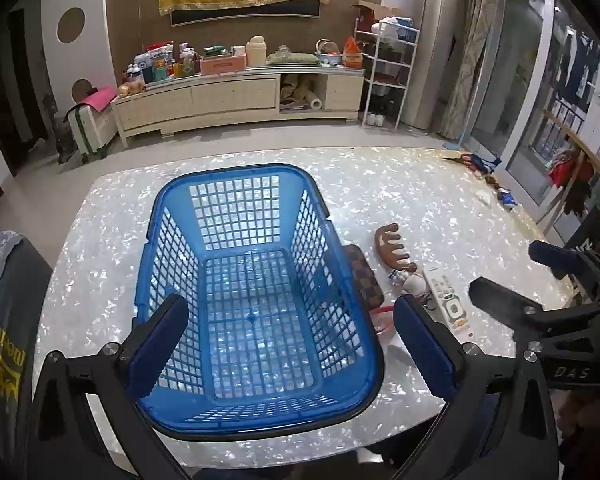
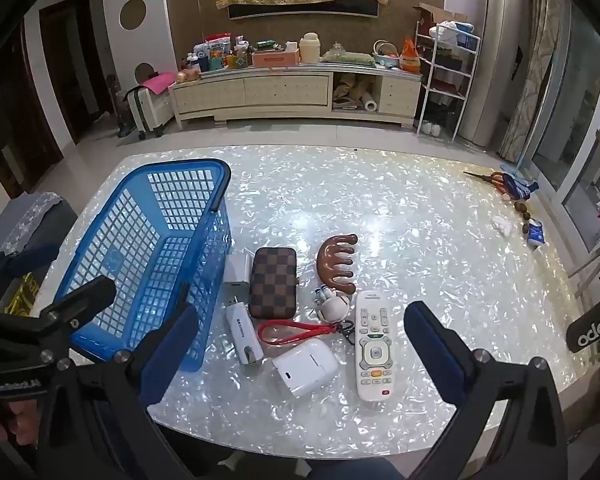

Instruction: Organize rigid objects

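Note:
A blue mesh basket [image 1: 256, 184] [image 2: 140, 216] stands empty on the shiny table [image 2: 400, 216]. My left gripper [image 1: 290, 340] hovers open above its near end, holding nothing. To the basket's right lie a checkered brown case [image 2: 273, 282], a wooden massage comb [image 2: 337, 261] [image 1: 392, 246], a white remote [image 2: 374, 346] [image 1: 446, 300], a small white figurine on a red strap [image 2: 332, 307], a white earbud-style case [image 2: 305, 366], a white charger plug [image 2: 237, 270] and a white power bank [image 2: 242, 332]. My right gripper [image 2: 300, 348] hangs open over these items, touching none.
Scissors [image 2: 496, 179], small brown pieces and a blue packet [image 2: 535, 236] lie at the table's far right edge. A chair back [image 1: 4, 320] stands at the near left. A low cabinet [image 2: 292, 88] and a white rack [image 2: 446, 80] line the far wall.

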Demonstrator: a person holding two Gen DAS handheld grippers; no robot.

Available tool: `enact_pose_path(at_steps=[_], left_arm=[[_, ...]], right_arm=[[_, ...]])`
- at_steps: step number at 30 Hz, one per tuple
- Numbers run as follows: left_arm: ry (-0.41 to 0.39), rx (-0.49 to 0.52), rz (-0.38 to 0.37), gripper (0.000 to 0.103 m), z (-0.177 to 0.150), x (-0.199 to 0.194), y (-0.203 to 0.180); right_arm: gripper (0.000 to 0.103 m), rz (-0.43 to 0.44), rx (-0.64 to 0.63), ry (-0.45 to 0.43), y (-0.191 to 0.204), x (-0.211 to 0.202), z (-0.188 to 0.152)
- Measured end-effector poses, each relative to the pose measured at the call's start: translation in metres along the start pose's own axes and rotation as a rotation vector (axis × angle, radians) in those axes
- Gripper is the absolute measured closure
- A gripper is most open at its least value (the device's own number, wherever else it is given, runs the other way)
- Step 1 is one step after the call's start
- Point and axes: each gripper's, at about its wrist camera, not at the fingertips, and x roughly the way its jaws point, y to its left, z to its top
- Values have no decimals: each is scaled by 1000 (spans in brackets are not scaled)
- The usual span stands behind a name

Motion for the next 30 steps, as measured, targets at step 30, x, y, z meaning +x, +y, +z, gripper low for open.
enact_pose_path(at_steps=[30], left_arm=[[8,4,19,0,0,-1,0]], right_arm=[[0,21,22,7,-4,-2,1]])
